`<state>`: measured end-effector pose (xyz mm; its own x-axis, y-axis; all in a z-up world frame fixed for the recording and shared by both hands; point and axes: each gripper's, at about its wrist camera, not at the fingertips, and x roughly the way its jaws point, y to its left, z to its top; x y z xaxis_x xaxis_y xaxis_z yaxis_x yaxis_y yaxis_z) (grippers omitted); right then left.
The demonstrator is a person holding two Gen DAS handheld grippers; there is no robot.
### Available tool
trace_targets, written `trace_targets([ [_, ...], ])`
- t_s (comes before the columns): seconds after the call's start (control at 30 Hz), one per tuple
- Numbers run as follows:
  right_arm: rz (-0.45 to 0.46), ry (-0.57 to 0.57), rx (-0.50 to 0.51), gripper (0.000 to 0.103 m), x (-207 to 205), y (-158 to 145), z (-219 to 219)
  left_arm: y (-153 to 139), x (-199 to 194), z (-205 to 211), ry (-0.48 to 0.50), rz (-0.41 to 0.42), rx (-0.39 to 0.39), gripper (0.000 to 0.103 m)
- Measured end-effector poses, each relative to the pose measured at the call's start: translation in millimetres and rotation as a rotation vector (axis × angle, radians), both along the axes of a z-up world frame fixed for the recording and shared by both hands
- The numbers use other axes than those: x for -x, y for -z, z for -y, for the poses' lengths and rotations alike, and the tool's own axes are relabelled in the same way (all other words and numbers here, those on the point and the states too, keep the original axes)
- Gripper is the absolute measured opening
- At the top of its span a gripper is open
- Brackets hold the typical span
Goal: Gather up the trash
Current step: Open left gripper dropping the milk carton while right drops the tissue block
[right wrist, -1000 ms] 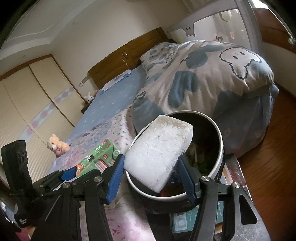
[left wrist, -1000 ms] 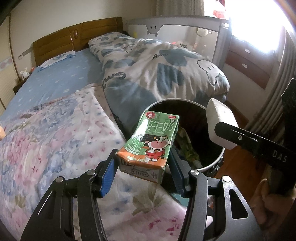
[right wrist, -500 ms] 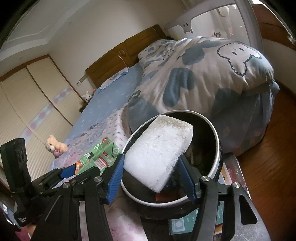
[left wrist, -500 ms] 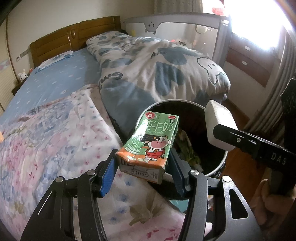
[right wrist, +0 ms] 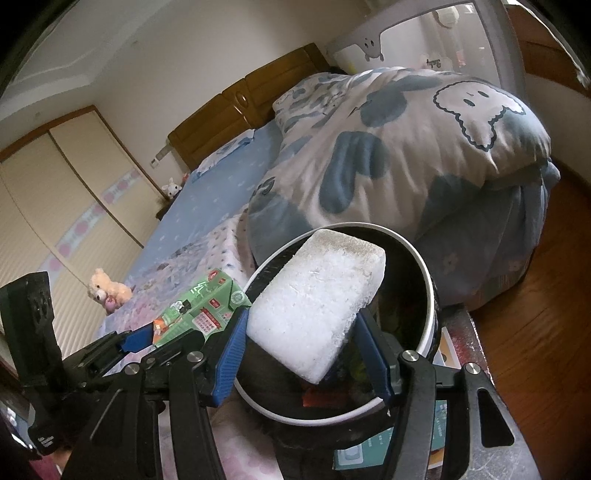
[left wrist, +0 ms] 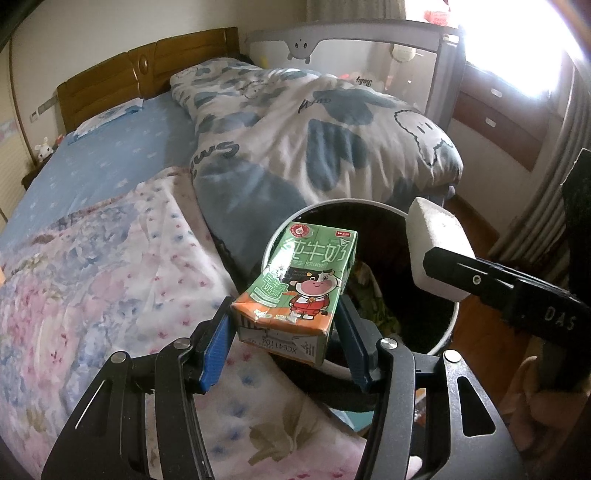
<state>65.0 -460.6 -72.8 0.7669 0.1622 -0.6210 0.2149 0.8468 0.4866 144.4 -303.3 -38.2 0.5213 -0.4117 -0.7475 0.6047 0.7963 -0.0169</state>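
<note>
My left gripper (left wrist: 286,332) is shut on a green milk carton (left wrist: 299,288) with a cartoon cow, held at the near left rim of a round white-rimmed trash bin (left wrist: 280,236). My right gripper (right wrist: 306,350) is shut on a white foam block (right wrist: 317,302) and holds it over the bin's (right wrist: 428,291) opening. The block (left wrist: 436,243) shows at the right in the left wrist view, and the carton (right wrist: 199,314) at the left in the right wrist view. Dark trash lies inside the bin.
A bed with a floral blanket (left wrist: 92,277) lies left of the bin. A grey-blue patterned duvet (left wrist: 314,129) is heaped behind it. Wooden floor (right wrist: 535,332) lies to the right. A teddy bear (right wrist: 107,291) sits on the bed. A crib rail (left wrist: 351,33) stands at the back.
Both grippers have moved a little forward toward the bin, so it sits nearer and lower in view. Both still hold their items.
</note>
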Motion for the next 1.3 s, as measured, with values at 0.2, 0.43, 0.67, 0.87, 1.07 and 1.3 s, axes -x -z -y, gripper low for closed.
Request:
trace_targets([
  [0.2,-0.002,-0.002,-0.004,0.06,-1,0,3,1,-1,2,0.0,-0.002,-0.004,0.053],
  [0.43,-0.009,-0.005,-0.011,0.062,-4,1,7,2,-2,4,0.0,-0.005,-0.006,0.053],
  [0.67,-0.015,-0.007,-0.014,0.062,-5,3,10,4,-4,7,0.001,-0.003,-0.01,0.053],
  [0.87,-0.016,-0.009,-0.016,0.062,-5,4,11,5,-6,9,0.001,-0.004,-0.015,0.053],
  [1.07,-0.021,-0.01,-0.02,0.062,-7,4,10,5,-7,10,0.003,-0.004,-0.018,0.053],
  [1.3,-0.03,-0.007,-0.03,0.064,-8,7,12,6,-9,12,0.008,-0.009,-0.028,0.054],
])
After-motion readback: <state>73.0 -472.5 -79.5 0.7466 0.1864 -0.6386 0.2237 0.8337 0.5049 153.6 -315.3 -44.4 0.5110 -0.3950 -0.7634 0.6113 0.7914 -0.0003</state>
